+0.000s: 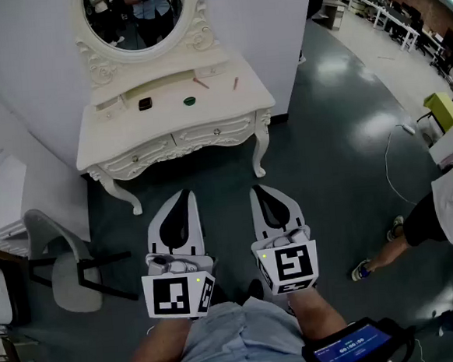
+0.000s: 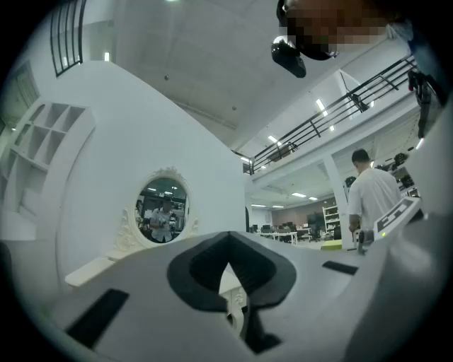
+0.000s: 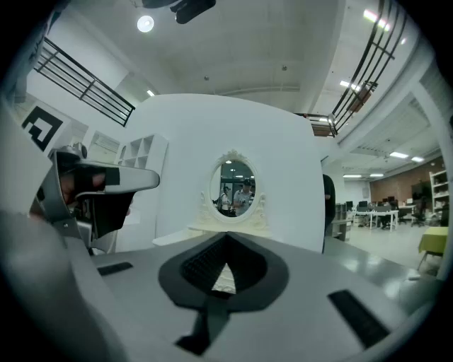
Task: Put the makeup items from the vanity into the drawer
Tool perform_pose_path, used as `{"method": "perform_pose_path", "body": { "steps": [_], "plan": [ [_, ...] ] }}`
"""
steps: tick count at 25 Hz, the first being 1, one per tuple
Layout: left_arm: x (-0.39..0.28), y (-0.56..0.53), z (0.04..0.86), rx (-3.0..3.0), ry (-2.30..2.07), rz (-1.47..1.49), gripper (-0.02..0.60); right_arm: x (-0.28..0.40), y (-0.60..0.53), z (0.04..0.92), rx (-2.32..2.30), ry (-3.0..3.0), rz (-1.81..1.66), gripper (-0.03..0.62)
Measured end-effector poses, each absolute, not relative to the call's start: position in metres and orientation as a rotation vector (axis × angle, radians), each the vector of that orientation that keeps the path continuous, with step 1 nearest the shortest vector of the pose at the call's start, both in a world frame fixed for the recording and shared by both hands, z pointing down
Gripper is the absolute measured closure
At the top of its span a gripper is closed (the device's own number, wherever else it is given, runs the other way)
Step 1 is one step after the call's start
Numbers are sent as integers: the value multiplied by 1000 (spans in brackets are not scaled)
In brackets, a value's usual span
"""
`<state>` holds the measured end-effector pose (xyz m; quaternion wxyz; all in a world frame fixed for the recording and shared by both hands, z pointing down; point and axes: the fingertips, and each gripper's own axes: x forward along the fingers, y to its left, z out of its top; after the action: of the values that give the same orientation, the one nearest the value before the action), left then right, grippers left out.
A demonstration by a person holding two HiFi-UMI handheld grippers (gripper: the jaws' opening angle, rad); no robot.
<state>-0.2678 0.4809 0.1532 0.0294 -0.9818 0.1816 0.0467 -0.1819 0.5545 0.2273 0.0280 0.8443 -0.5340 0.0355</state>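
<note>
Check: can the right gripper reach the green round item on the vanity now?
Probably not yet: the right gripper is well short of the vanity; nothing blocks the green round item.

Cream vanity (image 1: 232,105) standing on the grey floor (image 1: 326,153)
On top: a dark compact (image 1: 145,104); a green round case (image 1: 190,101); a pink pencil (image 1: 201,83); a second pink stick (image 1: 235,83)

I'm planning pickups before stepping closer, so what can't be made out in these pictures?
- Head view: the dark square item, green round item and two pink sticks on the vanity are too small to identify.
- Head view: the drawers are shut, their insides hidden.
- Gripper views: the left gripper and right gripper block those items.
- Head view: the upper edge cuts off the mirror.
</note>
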Motion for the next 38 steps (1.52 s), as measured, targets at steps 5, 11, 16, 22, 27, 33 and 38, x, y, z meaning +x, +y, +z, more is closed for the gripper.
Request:
{"method": "perform_pose_path", "body": {
  "steps": [5,11,16,22,27,33,38],
  "plan": [
    [-255,488,156,-3026,582,141,581,-168,565,232,2595,-1657,116,592],
    [-239,502,164,-3023,624,119,581,-150,577,242,2580,-1721,169,592],
    [-225,497,178,-3020,660,77,581,-131,575,258,2581,-1730,214,591],
    [-199,471,194,-3029,671,55,581,-102,551,274,2570,-1714,230,591],
    [-166,426,212,-3053,665,37,581,-68,508,289,2572,-1692,259,591],
    [-119,353,207,-3062,627,56,581,-15,439,289,2590,-1637,284,591],
    [-85,295,197,-3067,584,107,581,23,387,278,2619,-1586,252,591]
  ]
}}
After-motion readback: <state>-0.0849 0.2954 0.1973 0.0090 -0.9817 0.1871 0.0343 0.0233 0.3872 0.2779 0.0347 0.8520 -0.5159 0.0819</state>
